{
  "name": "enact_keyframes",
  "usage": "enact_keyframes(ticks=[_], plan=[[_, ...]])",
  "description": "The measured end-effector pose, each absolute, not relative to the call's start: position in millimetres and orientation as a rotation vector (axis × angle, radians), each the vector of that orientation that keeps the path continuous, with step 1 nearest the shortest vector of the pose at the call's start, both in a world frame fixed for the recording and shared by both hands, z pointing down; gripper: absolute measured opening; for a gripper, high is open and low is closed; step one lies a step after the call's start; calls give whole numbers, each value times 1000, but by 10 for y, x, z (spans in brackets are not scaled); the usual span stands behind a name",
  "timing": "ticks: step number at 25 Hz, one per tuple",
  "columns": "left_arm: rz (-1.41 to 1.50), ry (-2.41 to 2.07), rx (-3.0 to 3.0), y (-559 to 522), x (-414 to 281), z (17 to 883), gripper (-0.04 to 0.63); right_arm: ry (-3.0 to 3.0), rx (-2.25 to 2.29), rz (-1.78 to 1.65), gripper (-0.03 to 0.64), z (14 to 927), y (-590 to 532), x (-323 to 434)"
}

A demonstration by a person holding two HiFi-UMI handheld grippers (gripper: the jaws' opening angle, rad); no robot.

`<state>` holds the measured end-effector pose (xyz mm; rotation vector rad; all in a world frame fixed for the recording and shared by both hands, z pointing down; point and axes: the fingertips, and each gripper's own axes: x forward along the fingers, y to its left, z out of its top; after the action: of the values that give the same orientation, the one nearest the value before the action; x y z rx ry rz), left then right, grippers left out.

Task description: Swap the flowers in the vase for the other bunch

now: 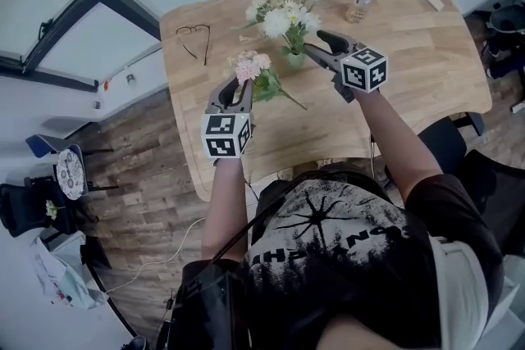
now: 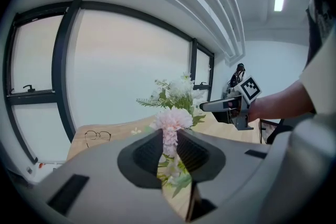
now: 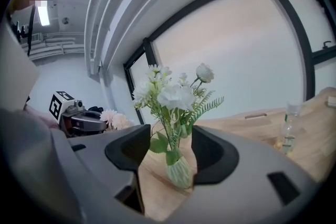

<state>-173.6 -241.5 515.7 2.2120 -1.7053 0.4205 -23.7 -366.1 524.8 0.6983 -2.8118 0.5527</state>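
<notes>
Wooden table [image 1: 426, 70], pink bunch [image 2: 170, 119] partly behind jaws

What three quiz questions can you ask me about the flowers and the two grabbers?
1. True or false: the vase holds pink flowers.
2. What is the left hand-held gripper clamped on? A) the glasses B) the pink bunch C) the bottle
3. Fill the gap: the jaws of the right hand-held gripper stand ____, with the vase ahead of them, untouched.

Key: 1 false, the vase holds white flowers; 2 B; 3 open.
</notes>
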Motion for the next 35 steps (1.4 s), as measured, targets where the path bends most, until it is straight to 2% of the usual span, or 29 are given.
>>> enact_keyframes(ticks=[6, 13, 16, 35], plan=[[404, -1687, 2269, -2278, -1718, 5008, 87, -2843, 705, 486, 239, 5034, -3326, -208], [379, -1675, 2313, -2202, -1839, 4893, 87, -2882, 716, 360, 81, 4784, -3007, -317], [375, -1663, 2332, -2177, -1885, 4862, 87, -2906, 731, 321, 50, 4676, -2873, -358], [346, -1575, 2423, -2014, -1993, 4835, 87, -2925, 836, 278, 29, 4538, -2343, -344]])
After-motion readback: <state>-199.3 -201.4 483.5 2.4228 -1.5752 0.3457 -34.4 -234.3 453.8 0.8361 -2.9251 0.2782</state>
